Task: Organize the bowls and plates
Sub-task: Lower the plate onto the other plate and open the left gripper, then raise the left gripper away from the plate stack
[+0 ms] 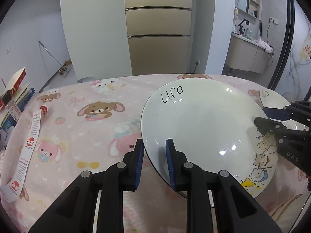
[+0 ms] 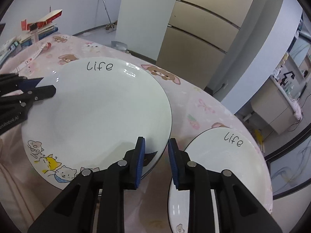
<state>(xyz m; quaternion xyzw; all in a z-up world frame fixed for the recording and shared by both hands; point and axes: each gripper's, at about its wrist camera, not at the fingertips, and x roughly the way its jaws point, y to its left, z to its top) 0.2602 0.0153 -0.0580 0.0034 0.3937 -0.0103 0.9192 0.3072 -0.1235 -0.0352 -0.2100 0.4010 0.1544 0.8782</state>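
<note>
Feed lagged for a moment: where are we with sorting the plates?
Nothing looks stacked yet. In hand: both grippers straddle opposite rims of the large plate, left gripper and right gripper, fingers not clearly clamping. Left: the smaller plate sits apart beside it; no bowls in view.

Pink tablecloth [image 1: 81,120] printed with cartoon bunnies and bears, covering the table; on its left part lies a long white paper strip [image 1: 29,145] with red logos, a small red-and-white roll [image 1: 43,109] at its far end. Stack of books [image 2: 38,33] at the far left edge, topped by a red-and-cream box [image 2: 48,18]. Beyond the table: beige multi-door refrigerator [image 1: 158,31]; far right, a vanity counter [image 1: 250,54] with black faucet [image 1: 243,26] and bottles.
</note>
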